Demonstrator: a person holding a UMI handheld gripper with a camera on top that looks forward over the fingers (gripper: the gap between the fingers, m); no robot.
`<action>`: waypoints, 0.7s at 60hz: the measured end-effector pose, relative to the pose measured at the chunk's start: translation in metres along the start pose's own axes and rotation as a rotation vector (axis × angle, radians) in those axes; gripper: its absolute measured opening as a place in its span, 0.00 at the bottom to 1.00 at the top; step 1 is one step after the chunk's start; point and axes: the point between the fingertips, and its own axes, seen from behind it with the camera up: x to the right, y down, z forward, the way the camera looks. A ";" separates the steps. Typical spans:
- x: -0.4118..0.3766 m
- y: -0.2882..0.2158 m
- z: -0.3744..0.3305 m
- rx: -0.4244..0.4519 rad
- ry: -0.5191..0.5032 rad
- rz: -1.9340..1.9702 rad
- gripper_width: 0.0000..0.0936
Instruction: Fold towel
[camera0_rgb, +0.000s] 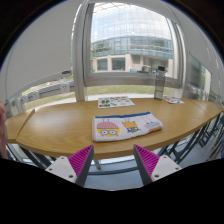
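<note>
A towel (126, 125) printed with yellow cartoon figures and red and blue stripes lies flat on the wooden table (60, 128), near its front edge. My gripper (112, 163) hangs in the air in front of the table, short of the edge and well short of the towel. Its fingers, with magenta pads (80, 160), stand wide apart with nothing between them.
Papers (115, 101) and a tall bottle (159, 84) stand at the far side of the table by a large window (128, 45). More papers (173, 100) lie at the far right. Chair frames (30, 156) show below the table's front edge.
</note>
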 end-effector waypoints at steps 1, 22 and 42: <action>-0.005 0.001 -0.012 0.005 0.013 -0.006 0.85; -0.050 -0.031 0.119 -0.050 0.005 -0.100 0.51; -0.040 -0.027 0.131 -0.108 0.054 -0.093 0.03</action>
